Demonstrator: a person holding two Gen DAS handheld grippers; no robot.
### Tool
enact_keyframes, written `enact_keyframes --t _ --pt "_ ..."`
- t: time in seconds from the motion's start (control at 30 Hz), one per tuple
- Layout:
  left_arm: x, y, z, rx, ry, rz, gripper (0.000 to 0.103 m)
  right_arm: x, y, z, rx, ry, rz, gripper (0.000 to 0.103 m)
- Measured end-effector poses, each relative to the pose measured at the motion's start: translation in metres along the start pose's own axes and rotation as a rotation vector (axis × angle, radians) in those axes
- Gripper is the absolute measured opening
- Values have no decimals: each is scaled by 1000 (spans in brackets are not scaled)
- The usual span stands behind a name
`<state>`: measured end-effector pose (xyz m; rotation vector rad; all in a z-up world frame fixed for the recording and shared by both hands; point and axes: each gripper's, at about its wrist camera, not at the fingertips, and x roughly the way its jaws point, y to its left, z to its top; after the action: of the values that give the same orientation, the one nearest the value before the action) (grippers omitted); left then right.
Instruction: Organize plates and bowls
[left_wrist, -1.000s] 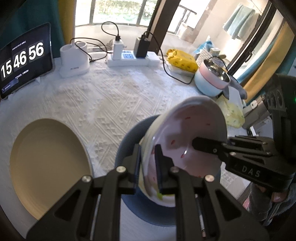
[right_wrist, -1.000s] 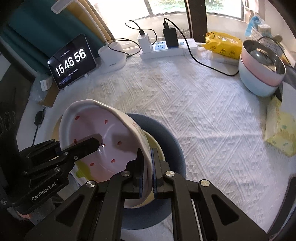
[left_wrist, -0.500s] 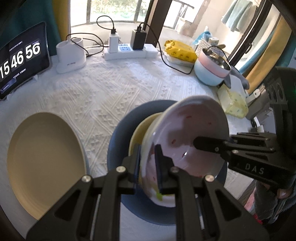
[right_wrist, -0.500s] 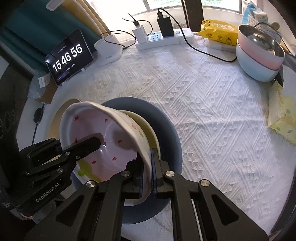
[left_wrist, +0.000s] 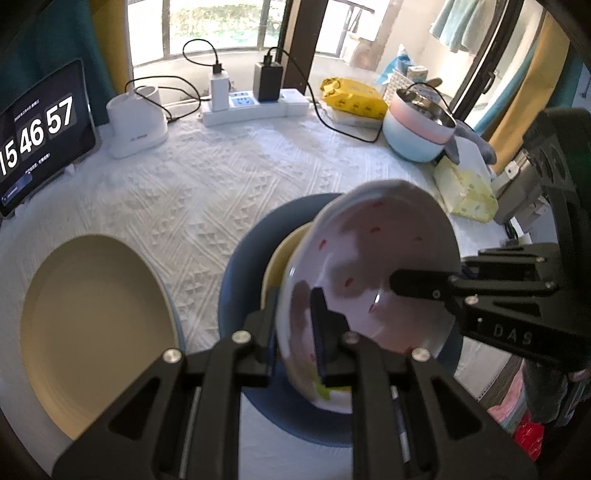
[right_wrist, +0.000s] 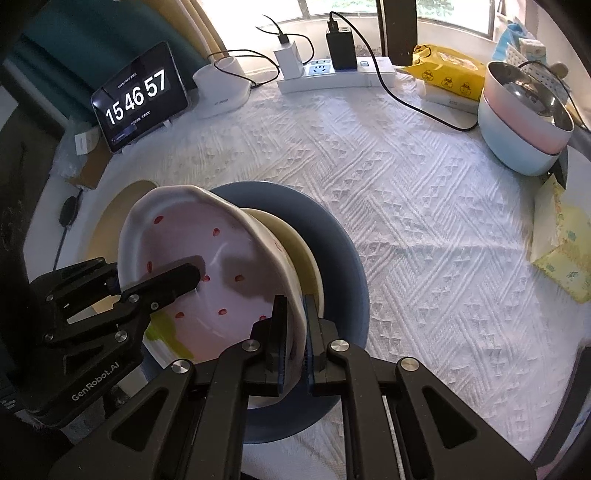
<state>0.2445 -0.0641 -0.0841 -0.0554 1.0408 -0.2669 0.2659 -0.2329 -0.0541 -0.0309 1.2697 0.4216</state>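
A pink bowl (left_wrist: 373, 273) with red specks is held tilted between both grippers, above a cream bowl (left_wrist: 279, 254) that sits in a dark blue plate (left_wrist: 240, 280). My left gripper (left_wrist: 295, 332) is shut on the bowl's near rim. My right gripper (right_wrist: 293, 332) is shut on the opposite rim of the pink bowl (right_wrist: 207, 258). The cream bowl (right_wrist: 306, 251) and blue plate (right_wrist: 343, 254) show under it in the right wrist view. A cream plate (left_wrist: 92, 325) lies to the left on the white tablecloth.
At the back stand a tablet clock (left_wrist: 40, 133), a white charger dock (left_wrist: 136, 122), a power strip (left_wrist: 255, 107) with cables, a yellow pack (left_wrist: 354, 98) and a pink-and-blue pot (left_wrist: 417, 125). A tissue pack (left_wrist: 465, 192) lies at the right table edge.
Both grippers have lifted the pink bowl up and back over the blue plate, so more of the cream bowl and plate shows under it. The clock went from 56 to 57.
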Motion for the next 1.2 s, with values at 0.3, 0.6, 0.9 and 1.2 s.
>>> enact_keyframes --t 0.3,0.6,0.9,1.2 --pt "-3 1 -2 27 -8 -6 17 -2 14 -6 -93 -15 -61 10" --pt "-9 0 -3 32 -26 -2 17 -3 13 -9 -91 -10 -47 10" --pt "-16 4 -3 27 -68 43 17 -6 17 -13 -106 -24 -46 18" --pt "-13 8 -2 14 -64 29 17 -19 28 -20 -149 -68 -103 51"
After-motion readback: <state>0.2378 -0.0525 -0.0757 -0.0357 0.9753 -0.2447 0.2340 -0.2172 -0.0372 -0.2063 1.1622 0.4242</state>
